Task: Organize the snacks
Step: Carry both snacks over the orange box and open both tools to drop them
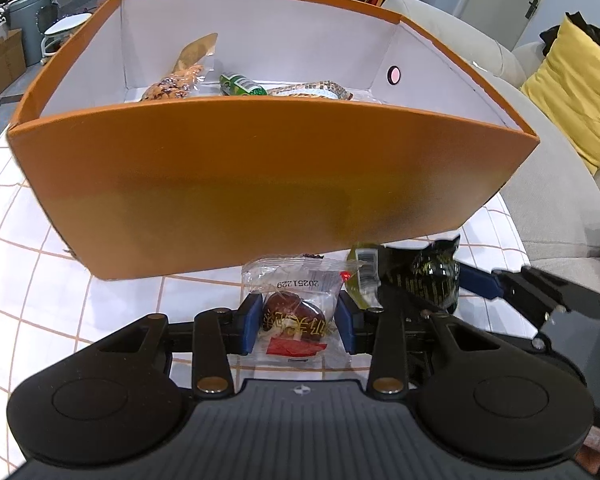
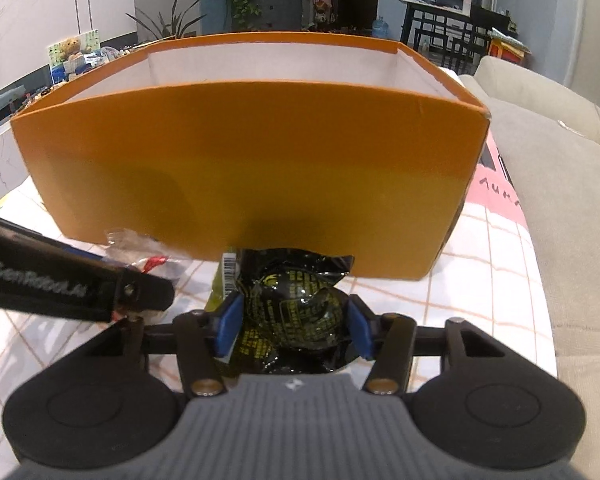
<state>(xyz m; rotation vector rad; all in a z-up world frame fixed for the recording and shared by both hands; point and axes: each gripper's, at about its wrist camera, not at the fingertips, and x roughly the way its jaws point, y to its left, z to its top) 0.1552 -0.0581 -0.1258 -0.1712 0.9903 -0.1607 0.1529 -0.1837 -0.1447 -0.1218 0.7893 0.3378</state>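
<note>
- The left gripper [image 1: 296,322] is closed on a clear-wrapped snack [image 1: 294,316]: its blue pads press the packet from both sides, with a dark brown piece and a red label showing through the wrapper.
- That packet lies low over the worktop [image 1: 28,264], which carries a white cloth with an orange grid, just in front of the box.
- The right gripper [image 2: 292,326] grips a black-wrapped snack [image 2: 296,312], a round glossy packet printed in yellow; the blue pads sit against its two sides.
- A yellow-green packet [image 2: 220,292] with a barcode lies just beside the black one, on its left in the right wrist view, partly under the pad.
- The two grippers are close side by side; each shows at the edge of the other's view.
- Just beyond both snacks stands an orange box [image 1: 236,184] with white inner walls, open at the top, resting on the worktop.
- Inside the box, toward its far wall, lie a bag of cookies [image 1: 172,86], a green packet [image 1: 240,85] and a checked packet [image 1: 312,89].
- To the right of the worktop is a beige sofa [image 1: 548,184] with a yellow cushion [image 1: 576,92].
</note>
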